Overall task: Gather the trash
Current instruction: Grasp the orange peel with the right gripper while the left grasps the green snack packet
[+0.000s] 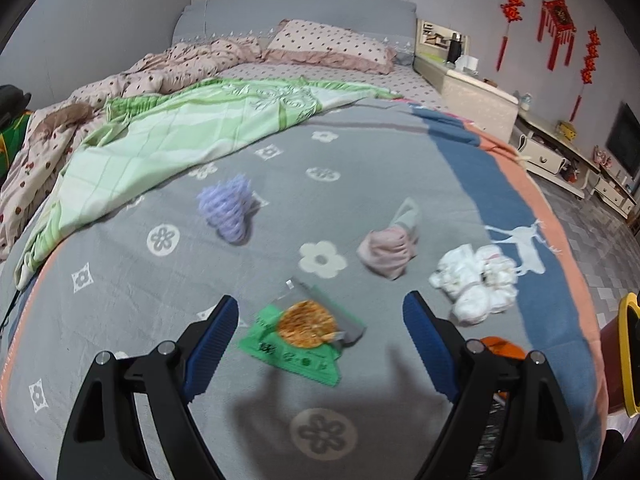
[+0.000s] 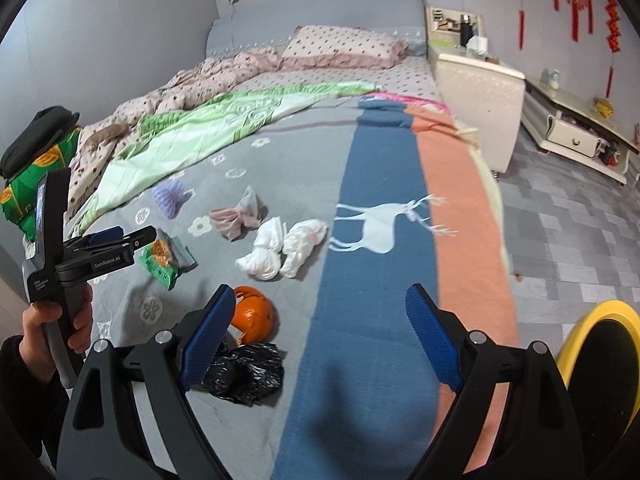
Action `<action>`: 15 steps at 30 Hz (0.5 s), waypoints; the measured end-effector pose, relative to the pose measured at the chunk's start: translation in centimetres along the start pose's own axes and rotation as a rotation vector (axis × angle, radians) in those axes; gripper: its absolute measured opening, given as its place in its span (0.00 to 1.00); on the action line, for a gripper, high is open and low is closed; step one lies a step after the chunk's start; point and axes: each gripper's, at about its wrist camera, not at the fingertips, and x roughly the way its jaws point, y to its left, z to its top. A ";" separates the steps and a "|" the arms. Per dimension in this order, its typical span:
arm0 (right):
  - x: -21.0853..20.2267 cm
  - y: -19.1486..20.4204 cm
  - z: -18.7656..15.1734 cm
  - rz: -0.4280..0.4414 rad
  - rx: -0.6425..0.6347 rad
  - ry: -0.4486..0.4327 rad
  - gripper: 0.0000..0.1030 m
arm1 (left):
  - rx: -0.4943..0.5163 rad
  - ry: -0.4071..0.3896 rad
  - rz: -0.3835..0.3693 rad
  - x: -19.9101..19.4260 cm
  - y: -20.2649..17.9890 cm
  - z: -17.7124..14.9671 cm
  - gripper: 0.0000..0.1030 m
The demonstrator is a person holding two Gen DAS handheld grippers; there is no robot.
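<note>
Trash lies scattered on the grey flowered blanket (image 1: 120, 320) of a bed. A green snack wrapper (image 1: 304, 332) (image 2: 166, 258) sits between and just ahead of my open left gripper (image 1: 320, 312), whose jaws hang above it without touching. Farther off are a purple foam net (image 1: 230, 210) (image 2: 170, 198), a pink-grey crumpled wrapper (image 1: 390, 250) (image 2: 236, 218) and white crumpled tissues (image 1: 476, 280) (image 2: 282, 250). My right gripper (image 2: 320, 304) is open over the blue stripe. Orange peel (image 2: 254, 316) and a black plastic bag (image 2: 246, 372) lie by its left finger (image 2: 208, 332).
A yellow-rimmed bin (image 2: 600, 360) (image 1: 628, 352) stands on the floor at the bed's right corner. A green quilt (image 1: 180, 132) and a pink duvet (image 1: 168, 68) cover the far half of the bed. A nightstand (image 2: 476, 84) and low cabinet (image 2: 572, 128) line the right wall.
</note>
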 end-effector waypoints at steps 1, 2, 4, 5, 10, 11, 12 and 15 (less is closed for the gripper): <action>0.4 0.3 0.0 0.005 -0.004 0.006 0.81 | -0.004 0.005 0.002 0.3 0.2 -0.1 0.79; 1.0 0.5 -0.1 0.012 -0.011 0.016 0.81 | -0.011 0.012 0.003 0.7 0.6 -0.2 0.79; 2.2 1.1 -0.2 0.021 -0.025 0.039 0.81 | -0.023 0.024 0.004 1.4 1.1 -0.4 0.79; 2.7 1.4 -0.4 0.028 -0.031 0.051 0.81 | -0.029 0.030 0.005 1.7 1.4 -0.5 0.79; 5.2 3.1 -1.1 0.050 -0.077 0.095 0.81 | -0.057 0.056 0.007 3.4 2.6 -1.1 0.79; 5.6 3.4 -1.1 0.054 -0.085 0.102 0.81 | -0.063 0.060 0.005 3.7 2.7 -1.2 0.79; 6.0 3.6 -1.2 0.058 -0.092 0.109 0.80 | -0.072 0.066 0.002 4.0 3.0 -1.3 0.79; 7.2 4.3 -1.4 0.063 -0.105 0.127 0.80 | -0.085 0.076 -0.001 4.7 3.4 -1.5 0.79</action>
